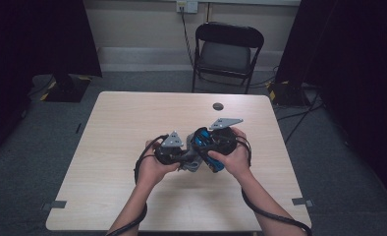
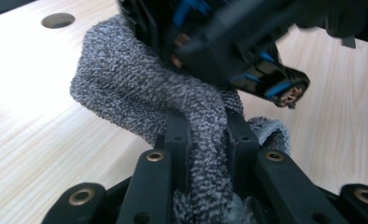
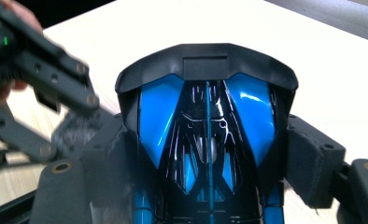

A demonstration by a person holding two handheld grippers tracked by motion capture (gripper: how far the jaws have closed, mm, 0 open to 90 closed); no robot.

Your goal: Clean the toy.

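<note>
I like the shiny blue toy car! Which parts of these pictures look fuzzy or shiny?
Right gripper view: light glints on the blue toy car, and the left gripper is smeared. Left gripper view: the grey cloth is sharp, the car above it fuzzy. High view: dark room corners.

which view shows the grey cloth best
The left gripper view: the grey cloth sits close up, pinched in the left claw. The high view shows a small grey patch between the hands; the right gripper view, a blurred bit.
</note>
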